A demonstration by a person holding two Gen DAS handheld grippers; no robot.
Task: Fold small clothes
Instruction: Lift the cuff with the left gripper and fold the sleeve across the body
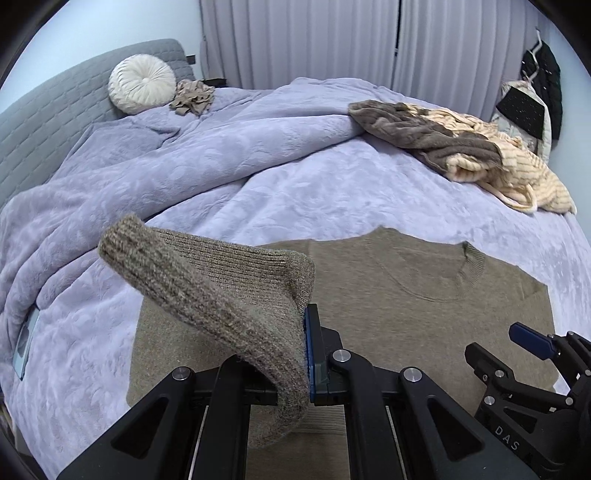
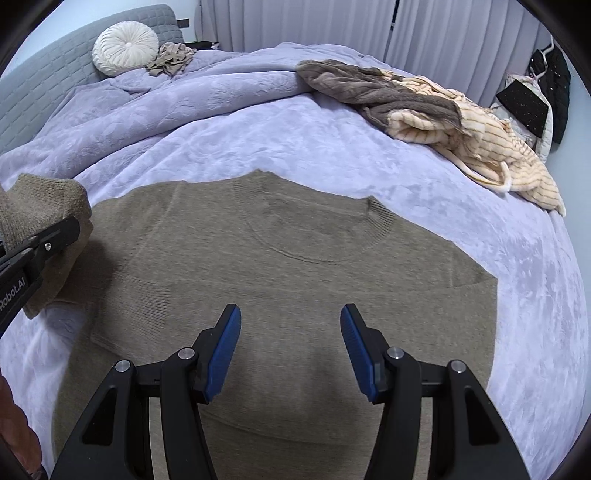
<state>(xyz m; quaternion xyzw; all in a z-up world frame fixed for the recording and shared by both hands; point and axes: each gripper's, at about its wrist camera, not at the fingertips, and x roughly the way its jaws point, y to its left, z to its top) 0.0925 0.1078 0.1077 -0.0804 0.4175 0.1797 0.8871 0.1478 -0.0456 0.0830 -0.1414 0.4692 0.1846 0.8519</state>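
Observation:
A brown knit sweater [image 2: 295,258] lies flat on the lilac bedspread [image 2: 240,140], its round neckline [image 2: 373,214] toward the far side. My left gripper [image 1: 304,332] is shut on the ribbed cuff of the sweater's sleeve [image 1: 207,284], which hangs lifted over the sweater's body [image 1: 388,295]. In the right wrist view that left gripper [image 2: 62,229] shows at the left edge with the sleeve [image 2: 40,206] bunched in it. My right gripper [image 2: 290,332] hovers open above the sweater's lower middle, nothing between its blue pads [image 2: 221,358]. It also appears at the lower right of the left wrist view as the right gripper [image 1: 532,343].
A heap of grey and cream striped clothes [image 2: 424,110] lies at the bed's far right. A round white cushion [image 2: 125,48] and a crumpled beige garment [image 2: 171,59] rest by the grey headboard [image 2: 55,81]. Curtains [image 2: 314,22] hang behind; dark clothes [image 2: 554,88] hang at far right.

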